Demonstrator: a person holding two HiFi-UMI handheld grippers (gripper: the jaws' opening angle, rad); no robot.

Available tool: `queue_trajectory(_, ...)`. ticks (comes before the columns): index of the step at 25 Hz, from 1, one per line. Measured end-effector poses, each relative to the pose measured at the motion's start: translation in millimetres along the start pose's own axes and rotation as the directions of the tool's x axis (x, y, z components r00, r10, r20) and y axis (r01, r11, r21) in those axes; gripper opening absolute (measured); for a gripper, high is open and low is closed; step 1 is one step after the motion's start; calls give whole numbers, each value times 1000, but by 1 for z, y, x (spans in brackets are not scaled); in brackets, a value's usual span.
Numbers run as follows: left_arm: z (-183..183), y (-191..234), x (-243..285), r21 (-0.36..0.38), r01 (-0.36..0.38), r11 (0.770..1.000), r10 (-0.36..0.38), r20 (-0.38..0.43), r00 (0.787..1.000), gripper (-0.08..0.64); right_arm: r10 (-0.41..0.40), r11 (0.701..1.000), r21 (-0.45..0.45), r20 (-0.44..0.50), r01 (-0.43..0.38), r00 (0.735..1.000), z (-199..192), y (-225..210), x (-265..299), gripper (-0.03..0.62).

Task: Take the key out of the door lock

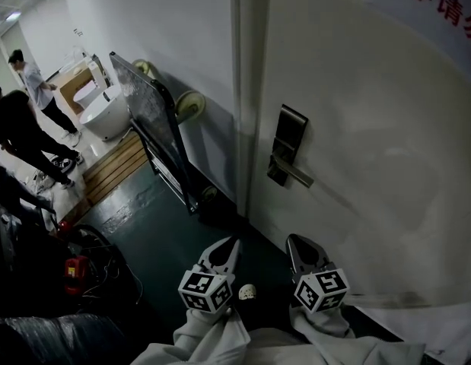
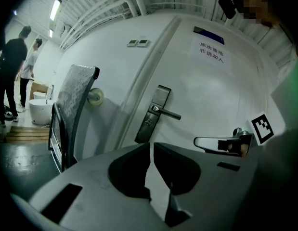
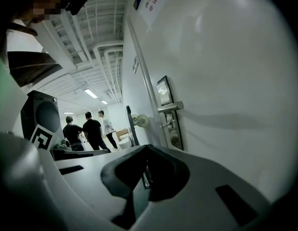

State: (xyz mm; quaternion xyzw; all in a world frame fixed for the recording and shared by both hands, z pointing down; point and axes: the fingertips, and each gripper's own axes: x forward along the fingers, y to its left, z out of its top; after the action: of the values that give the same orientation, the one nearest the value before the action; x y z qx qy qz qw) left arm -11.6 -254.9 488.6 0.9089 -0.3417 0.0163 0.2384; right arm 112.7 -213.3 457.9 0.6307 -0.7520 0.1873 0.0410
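A dark lock plate [image 1: 288,144] with a lever handle [image 1: 298,176] sits on the white door [image 1: 372,128]. In the right gripper view a small key [image 3: 166,124] sticks out of the lock plate [image 3: 169,114] below the handle. From the left gripper view the lock plate [image 2: 153,113] is small and the key is too small to make out. My left gripper [image 1: 233,243] and right gripper [image 1: 293,241] hang side by side low in front of the door, well short of the lock. Both are shut with nothing between their jaws.
A trolley with a grey panel [image 1: 153,116] leans on the wall left of the door frame. Beyond it stand a white basin [image 1: 104,114], a wooden pallet [image 1: 113,169] and people [image 1: 22,131]. A red tool [image 1: 75,272] and cables lie at lower left. A small white object [image 1: 247,291] lies on the floor.
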Motion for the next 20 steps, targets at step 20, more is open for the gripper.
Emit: queue_trajectory(20,17,4,55,-261,140,955,-133,44,990,31,-92,996,-6,-30,92,995,7,-30,11,52)
